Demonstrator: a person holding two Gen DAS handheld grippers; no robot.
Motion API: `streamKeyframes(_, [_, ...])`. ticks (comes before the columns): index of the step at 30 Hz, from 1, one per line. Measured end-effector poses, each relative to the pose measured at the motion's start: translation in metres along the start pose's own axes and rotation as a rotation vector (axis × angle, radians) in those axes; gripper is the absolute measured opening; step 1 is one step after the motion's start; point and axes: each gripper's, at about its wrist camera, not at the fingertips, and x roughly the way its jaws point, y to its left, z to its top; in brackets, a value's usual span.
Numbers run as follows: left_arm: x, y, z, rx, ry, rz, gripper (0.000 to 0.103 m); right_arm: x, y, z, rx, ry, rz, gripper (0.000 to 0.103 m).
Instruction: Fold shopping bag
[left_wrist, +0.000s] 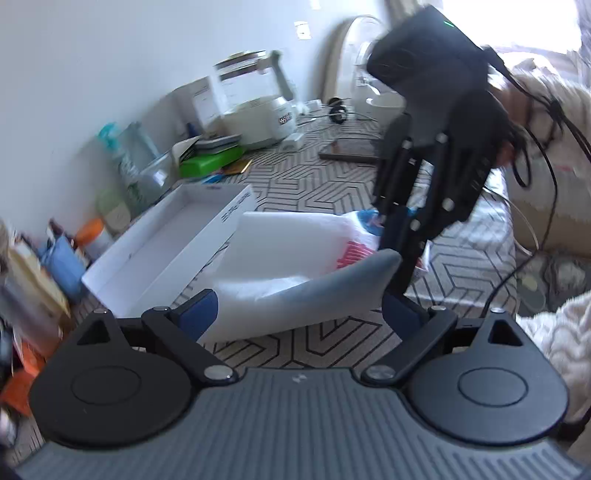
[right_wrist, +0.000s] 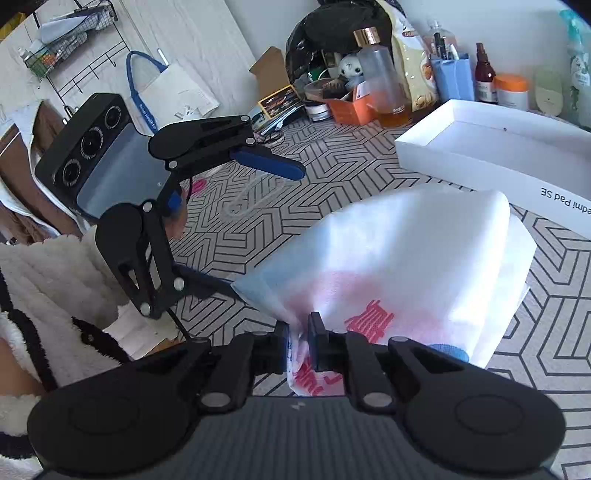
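A floor covering with a grey-and-black geometric line pattern (right_wrist: 343, 158) fills both views, running up to a white wall lined with clutter. On it lies the thin white plastic shopping bag with red and blue print (right_wrist: 417, 258), puffed up rather than flat, just beside a shallow white rectangular cardboard box lid (right_wrist: 491, 151) that sits open side up; the bag's far edge comes close to the lid's printed side wall, though whether they touch cannot be told. Behind the lid, against the wall, stand an orange-capped white jar (right_wrist: 511, 90), a dark brown bottle (right_wrist: 484, 75) and a light blue holder of pens (right_wrist: 452, 75). The right gripper (right_wrist: 300, 341) has its two black fingers pinched on a bunched red-printed corner of the bag, on the bag's side away from the lid. The left gripper (right_wrist: 255, 221) stands with its fingers spread wide, holding nothing: one blue-padded finger (right_wrist: 271, 164) is raised over bare patterned floor, the other reaches down beside the bag's bluish corner (contact there is hidden). In the left wrist view the bag (left_wrist: 291, 240) lies between its own parted blue fingertips (left_wrist: 199, 310), with the right gripper (left_wrist: 397, 236) coming down from above onto the bag's printed end. A fluffy cream sleeve (right_wrist: 55, 273) shows behind the left gripper.
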Motion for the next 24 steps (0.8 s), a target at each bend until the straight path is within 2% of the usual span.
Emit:
streamKeyframes(5, [0.004,-0.01,0.005,0.093,-0.045,-0.091,0.096,0.003,-0.003,0.004,0.043,0.099,0.069,0.011])
streamKeyframes(6, [0.007,-0.009,0.003,0.088,-0.049,-0.119,0.091,0.004,-0.005,0.004,0.053,0.111,0.083,0.011])
streamKeyframes(7, [0.009,-0.008,0.002,0.082,-0.054,-0.147,0.081,0.004,-0.007,0.004,0.066,0.122,0.102,0.011])
streamKeyframes(8, [0.01,-0.006,0.001,0.071,-0.052,-0.17,0.075,0.004,-0.01,0.005,0.079,0.132,0.117,0.011])
streamKeyframes(9, [0.011,-0.003,0.0,0.057,-0.046,-0.19,0.058,0.005,-0.012,0.005,0.086,0.142,0.119,0.011])
streamKeyframes(10, [0.012,-0.001,-0.002,0.044,-0.041,-0.21,0.046,0.004,-0.015,0.004,0.095,0.146,0.12,0.011])
streamKeyframes(13, [0.016,0.007,-0.006,0.002,-0.024,-0.269,0.044,0.004,-0.029,0.0,0.157,0.157,0.167,0.011])
streamKeyframes(18, [0.021,0.02,-0.012,-0.067,0.004,-0.369,0.047,0.003,-0.031,0.001,0.146,0.177,0.178,0.011])
streamKeyframes(21, [0.025,0.019,-0.015,-0.145,0.032,-0.406,0.043,0.0,-0.031,0.003,0.136,0.185,0.175,0.011])
streamKeyframes(24, [0.036,0.029,-0.027,-0.346,0.022,-0.448,0.035,-0.005,-0.038,-0.004,0.16,0.156,0.19,0.011])
